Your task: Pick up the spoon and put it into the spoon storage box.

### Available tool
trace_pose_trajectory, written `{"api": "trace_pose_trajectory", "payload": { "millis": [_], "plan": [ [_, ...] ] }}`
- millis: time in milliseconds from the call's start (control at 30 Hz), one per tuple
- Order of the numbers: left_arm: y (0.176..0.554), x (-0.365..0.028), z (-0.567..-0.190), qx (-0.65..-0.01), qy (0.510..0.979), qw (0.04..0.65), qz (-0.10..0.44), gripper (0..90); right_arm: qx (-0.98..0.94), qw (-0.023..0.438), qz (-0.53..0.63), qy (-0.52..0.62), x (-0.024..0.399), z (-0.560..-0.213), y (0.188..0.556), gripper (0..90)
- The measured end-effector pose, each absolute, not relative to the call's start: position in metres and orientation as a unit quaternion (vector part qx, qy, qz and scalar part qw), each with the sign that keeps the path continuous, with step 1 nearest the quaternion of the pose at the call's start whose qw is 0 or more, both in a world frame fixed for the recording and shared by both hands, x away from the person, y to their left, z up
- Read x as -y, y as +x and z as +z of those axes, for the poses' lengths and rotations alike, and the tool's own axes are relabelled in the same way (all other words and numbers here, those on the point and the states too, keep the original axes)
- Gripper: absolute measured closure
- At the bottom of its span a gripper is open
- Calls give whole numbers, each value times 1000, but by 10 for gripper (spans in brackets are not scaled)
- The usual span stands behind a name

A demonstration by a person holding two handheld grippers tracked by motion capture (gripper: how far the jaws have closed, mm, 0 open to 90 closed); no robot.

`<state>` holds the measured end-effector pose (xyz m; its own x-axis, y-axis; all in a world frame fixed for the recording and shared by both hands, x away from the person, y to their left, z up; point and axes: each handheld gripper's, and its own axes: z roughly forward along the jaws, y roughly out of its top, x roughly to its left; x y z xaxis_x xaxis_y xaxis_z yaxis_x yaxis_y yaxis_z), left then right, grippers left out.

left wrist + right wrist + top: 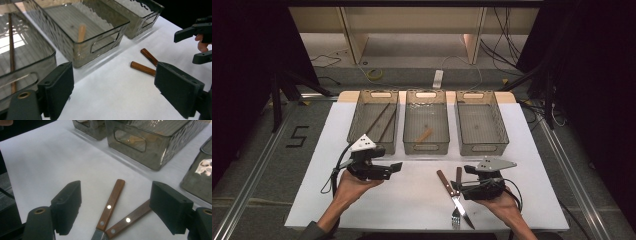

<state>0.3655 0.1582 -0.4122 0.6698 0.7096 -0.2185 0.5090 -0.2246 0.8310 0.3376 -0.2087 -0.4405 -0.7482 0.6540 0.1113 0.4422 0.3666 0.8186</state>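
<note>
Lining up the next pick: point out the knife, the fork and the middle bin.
knife (443,179): high view, wooden handle.
fork (456,218): high view, metal tines.
middle bin (426,148): high view, near wall.

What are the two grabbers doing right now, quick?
Left gripper: open, holding nothing.
Right gripper: open over the knife and fork handles, gripping neither.

Light falls from overhead onto the white surface (412,200), which reads bright and even, while the room around it sinks into near black on both sides. The high view is soft and low in detail. Short shadows lie just under the clear bins (426,127). In the right gripper view, glare spots flare on a bin wall (203,168); the near jaws blur slightly in both gripper views.
</note>
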Motion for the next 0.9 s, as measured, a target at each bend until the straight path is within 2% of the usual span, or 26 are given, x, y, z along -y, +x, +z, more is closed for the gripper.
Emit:
{"api": "trace_pose_trajectory", "payload": {
  "millis": [333, 900],
  "plan": [
    [355, -171, -409, -398, 755, 507, 118, 156, -831, 115, 442, 319, 197, -444, 349, 375],
    [347, -176, -419, -395, 774, 480, 117, 156, -857, 96, 403, 305, 178, -452, 361, 522]
  ]
}}
